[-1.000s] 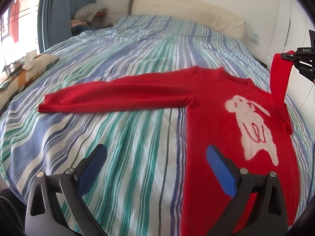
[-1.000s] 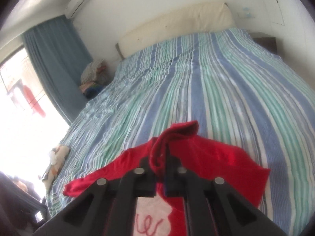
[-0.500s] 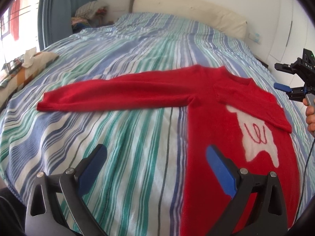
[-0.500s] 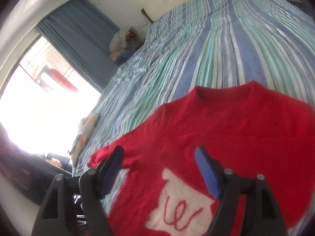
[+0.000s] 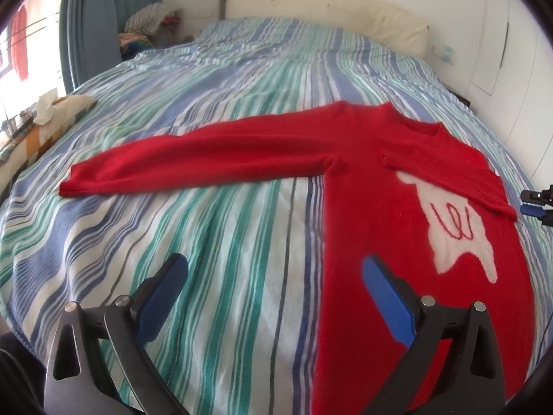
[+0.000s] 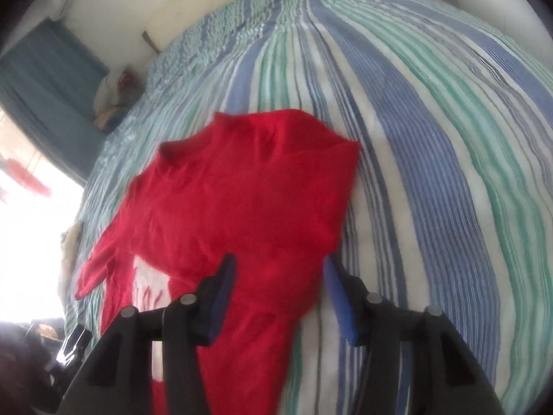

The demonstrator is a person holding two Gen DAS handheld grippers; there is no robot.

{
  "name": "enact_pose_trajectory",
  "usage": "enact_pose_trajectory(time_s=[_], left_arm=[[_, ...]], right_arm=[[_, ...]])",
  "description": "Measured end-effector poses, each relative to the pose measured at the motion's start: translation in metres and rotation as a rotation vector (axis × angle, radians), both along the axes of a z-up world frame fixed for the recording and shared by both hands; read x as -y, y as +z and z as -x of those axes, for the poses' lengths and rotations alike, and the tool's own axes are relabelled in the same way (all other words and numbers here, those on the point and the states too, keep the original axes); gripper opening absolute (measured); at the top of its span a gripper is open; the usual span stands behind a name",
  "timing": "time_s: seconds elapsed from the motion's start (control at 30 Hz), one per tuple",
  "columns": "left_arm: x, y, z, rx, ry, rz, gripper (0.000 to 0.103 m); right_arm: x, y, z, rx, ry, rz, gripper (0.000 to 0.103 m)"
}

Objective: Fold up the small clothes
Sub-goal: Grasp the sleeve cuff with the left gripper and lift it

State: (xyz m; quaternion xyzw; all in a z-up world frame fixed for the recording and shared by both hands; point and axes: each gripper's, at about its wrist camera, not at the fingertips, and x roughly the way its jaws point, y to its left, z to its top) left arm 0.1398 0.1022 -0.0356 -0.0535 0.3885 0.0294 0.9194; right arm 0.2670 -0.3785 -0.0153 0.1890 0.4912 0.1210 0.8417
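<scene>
A small red sweater with a white animal print lies flat on the striped bed. Its left sleeve stretches out to the left; its right sleeve is folded in across the chest. My left gripper is open and empty, above the bed at the sweater's lower left edge. My right gripper is open and empty, above the sweater's right side; it also shows at the right edge of the left wrist view.
The bed has a blue, green and white striped cover and a cream headboard. A patterned cushion with a tissue lies at the bed's left edge. Blue curtains and piled clothes stand at the back left.
My right gripper let go of the right sleeve, which now lies folded across the chest. The gripper opened and drew back to the sweater's right side. My left gripper stayed open in place.
</scene>
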Motion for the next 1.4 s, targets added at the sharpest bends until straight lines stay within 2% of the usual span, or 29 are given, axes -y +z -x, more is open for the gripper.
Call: enact_pose_trajectory(time_s=[0.07, 0.17, 0.23, 0.3, 0.37, 0.43, 0.5, 0.57, 0.63, 0.73, 0.77, 0.87, 1.0, 1.07, 1.13, 1.27, 1.33, 1.4], left_arm=[[0.001, 0.0, 0.001, 0.003, -0.007, 0.004, 0.101], [0.008, -0.005, 0.003, -0.02, -0.032, -0.029, 0.101], [0.016, -0.014, 0.002, -0.057, -0.044, -0.098, 0.101], [0.019, -0.019, 0.002, -0.079, -0.054, -0.114, 0.101], [0.018, -0.02, 0.002, -0.081, -0.053, -0.09, 0.101], [0.016, -0.022, 0.001, -0.088, -0.048, -0.065, 0.101], [0.015, -0.026, -0.002, -0.105, -0.039, -0.05, 0.101], [0.014, -0.031, -0.002, -0.124, -0.029, -0.041, 0.101], [0.011, -0.034, -0.001, -0.134, -0.025, -0.03, 0.101], [0.005, -0.028, 0.003, -0.141, -0.032, -0.024, 0.101], [0.001, -0.023, 0.003, -0.136, -0.031, -0.012, 0.101], [-0.026, 0.0, -0.001, -0.09, 0.006, 0.045, 0.101], [-0.088, 0.028, -0.028, -0.042, 0.113, 0.11, 0.101], [-0.127, 0.034, -0.041, -0.027, 0.187, 0.114, 0.101], [-0.171, 0.03, -0.053, -0.059, 0.269, 0.136, 0.101], [-0.252, -0.005, -0.059, -0.158, 0.422, 0.315, 0.101], [-0.275, -0.024, -0.06, -0.203, 0.471, 0.4, 0.1], [-0.283, -0.035, -0.061, -0.203, 0.481, 0.46, 0.099]], right_arm=[[-0.018, 0.009, 0.022, 0.009, 0.084, 0.006, 0.053], [-0.043, -0.005, 0.055, -0.035, 0.173, 0.065, 0.053], [-0.044, -0.027, 0.076, -0.095, 0.188, 0.124, 0.053], [-0.029, -0.039, 0.098, -0.115, 0.141, 0.193, 0.052], [-0.021, -0.027, 0.118, -0.066, 0.092, 0.249, 0.053], [-0.033, -0.003, 0.139, 0.017, 0.116, 0.29, 0.053], [-0.054, 0.016, 0.16, 0.086, 0.197, 0.263, 0.054], [-0.075, 0.019, 0.178, 0.118, 0.271, 0.21, 0.062], [-0.093, 0.004, 0.19, 0.114, 0.313, 0.182, 0.066], [-0.104, -0.036, 0.201, 0.069, 0.295, 0.262, 0.066], [-0.101, -0.043, 0.206, 0.08, 0.276, 0.269, 0.066], [-0.093, -0.046, 0.225, 0.163, 0.225, 0.24, 0.067], [-0.093, -0.047, 0.231, 0.188, 0.213, 0.239, 0.073], [-0.095, -0.047, 0.229, 0.191, 0.221, 0.242, 0.076], [-0.097, -0.047, 0.229, 0.194, 0.227, 0.252, 0.077], [-0.1, -0.047, 0.228, 0.199, 0.231, 0.27, 0.078], [-0.101, -0.048, 0.227, 0.201, 0.231, 0.273, 0.08], [-0.102, -0.049, 0.225, 0.203, 0.233, 0.271, 0.082]])
